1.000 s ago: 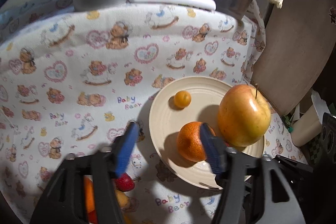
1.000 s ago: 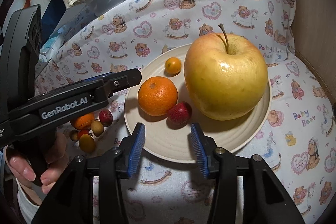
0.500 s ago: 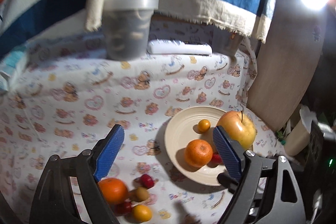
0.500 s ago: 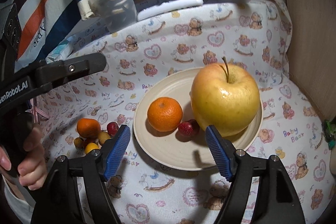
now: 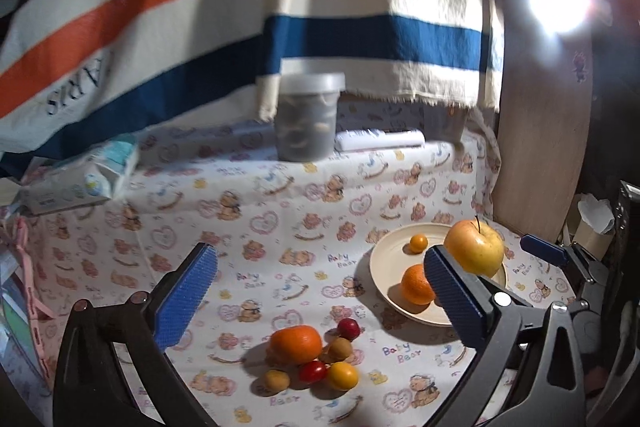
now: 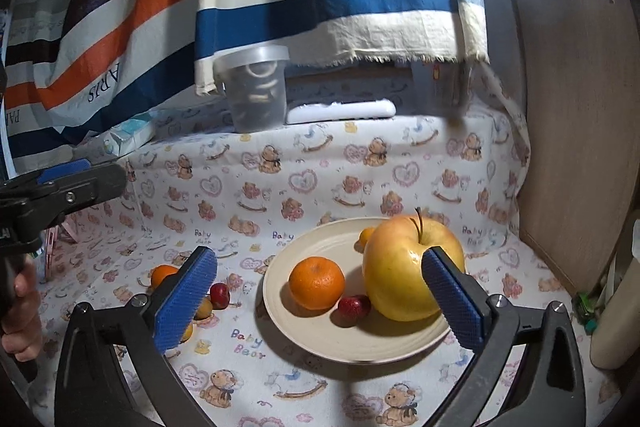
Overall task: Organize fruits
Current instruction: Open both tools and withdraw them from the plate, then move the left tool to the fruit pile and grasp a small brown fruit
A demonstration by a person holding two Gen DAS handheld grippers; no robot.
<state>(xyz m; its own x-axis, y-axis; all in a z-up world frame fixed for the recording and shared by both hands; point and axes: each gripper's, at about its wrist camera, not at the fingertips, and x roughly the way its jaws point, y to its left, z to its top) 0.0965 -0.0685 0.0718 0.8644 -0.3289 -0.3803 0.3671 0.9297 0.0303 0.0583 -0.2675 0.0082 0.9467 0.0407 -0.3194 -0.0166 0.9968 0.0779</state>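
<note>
Both tongs, left (image 5: pixel 320 291) and right (image 6: pixel 320 291), are opening, empty, above a glossy yellow apple (image 6: pixel 408 267).

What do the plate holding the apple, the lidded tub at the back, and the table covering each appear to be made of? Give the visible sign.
Plate: probably glazed ceramic or melamine; cream, smooth, faint ridges along the rim.
Tub: translucent plastic; cloudy grey walls show pale shapes inside.
Table covering: thin printed cotton-like cloth; matte, with creases and a teddy-bear pattern.
</note>
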